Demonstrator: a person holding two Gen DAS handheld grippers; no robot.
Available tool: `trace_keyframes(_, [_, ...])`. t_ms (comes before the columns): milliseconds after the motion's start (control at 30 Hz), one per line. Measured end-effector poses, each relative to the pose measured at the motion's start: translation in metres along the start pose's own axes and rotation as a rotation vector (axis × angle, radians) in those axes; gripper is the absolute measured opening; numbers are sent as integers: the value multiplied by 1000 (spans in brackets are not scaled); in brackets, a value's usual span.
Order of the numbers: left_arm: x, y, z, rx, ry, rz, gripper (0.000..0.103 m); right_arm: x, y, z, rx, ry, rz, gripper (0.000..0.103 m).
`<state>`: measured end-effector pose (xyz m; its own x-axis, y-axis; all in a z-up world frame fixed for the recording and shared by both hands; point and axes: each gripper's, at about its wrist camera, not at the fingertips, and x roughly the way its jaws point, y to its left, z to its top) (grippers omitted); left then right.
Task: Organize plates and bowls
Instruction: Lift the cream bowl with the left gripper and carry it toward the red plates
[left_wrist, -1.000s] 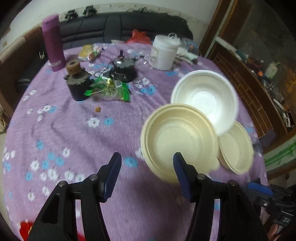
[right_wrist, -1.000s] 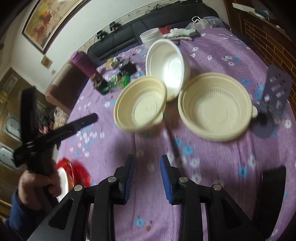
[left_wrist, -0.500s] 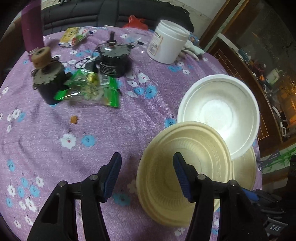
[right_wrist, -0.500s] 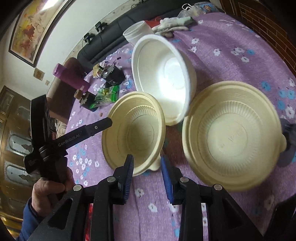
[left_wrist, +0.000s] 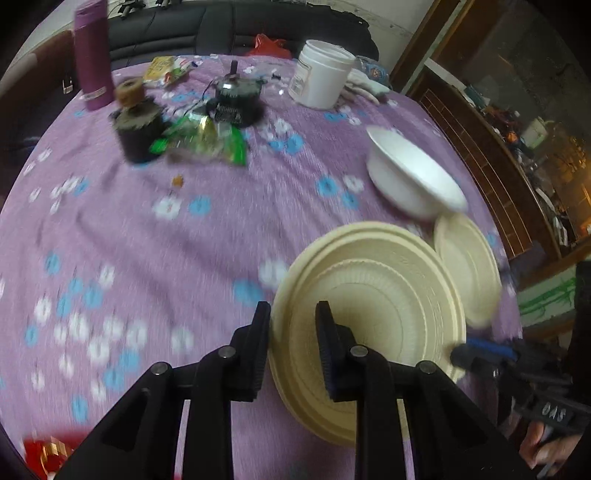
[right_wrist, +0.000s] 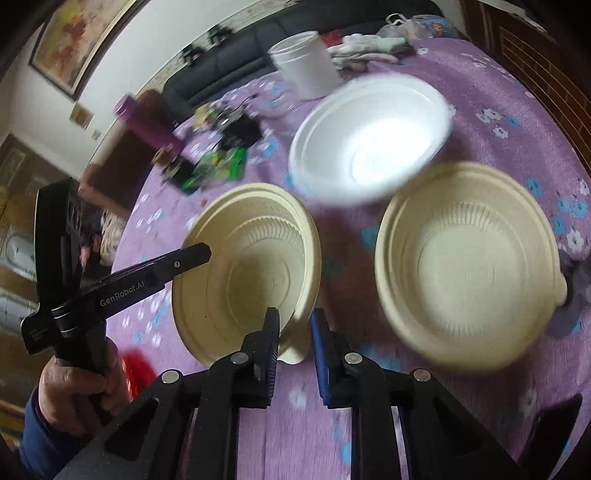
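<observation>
the left gripper (left_wrist: 291, 325) has its jaws nearly closed astride the near rim of the small cream bowl (left_wrist: 373, 302), one finger outside the wall and one inside. whether they pinch yet i can't tell. the right gripper (right_wrist: 294, 332), narrowly parted, straddles that bowl's opposite rim tab, holding nothing i can confirm. right of this bowl sits the larger cream bowl (right_wrist: 469, 266), beyond it the white foam bowl (right_wrist: 369, 136), so nesting means carrying rightward.

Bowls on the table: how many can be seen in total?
3. A white bowl sits farthest back; a cream bowl lies in front of it on the right; another cream bowl is on the left, between both grippers' fingers. No others visible.
</observation>
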<state>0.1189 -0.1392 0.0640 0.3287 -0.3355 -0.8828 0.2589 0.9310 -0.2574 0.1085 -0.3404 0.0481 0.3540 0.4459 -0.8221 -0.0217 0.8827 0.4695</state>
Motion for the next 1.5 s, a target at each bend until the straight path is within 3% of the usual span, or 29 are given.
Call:
trace_keyframes(200, [-31,-13,-84,63,64,-4,22,-17,4,-53,-24,80,40,19])
trace_keyframes(333, [-41,-21,-131,112,101,-6,23,-21,9,-92,-68,130,18,21])
trace_keyframes(433, [-44,-24,-149,145,77,40,34,-20,11,-106,-115,114,-15,21])
trace_keyframes(533, [-54,-20,-153,122,36,26,38,-28,10,-109,-122,45,-80,25])
trace_keyframes(667, [-62,-15,-150,101,-22,43,43,-51,8,-116,-73,-21,-36,28])
trace_keyframes(1000, [-47,-25,-150,167,-48,93,43,-46,-4,-163,92,67,64,28])
trace_keyframes(1133, [-42,-29,-153,199,-50,88,17,-34,-3,-165,118,67,85,28])
trace_keyframes(1200, [-45,-34,-158,229,-60,98,16,-31,0,-167,115,51,89,28])
trace_keyframes(1300, [-55,-43,-163,279,-98,137,16,-38,13,-166,47,19,19,22])
trace_keyframes(1500, [-77,-41,-163,293,-174,207,16,-47,34,-159,-46,-31,-11,22])
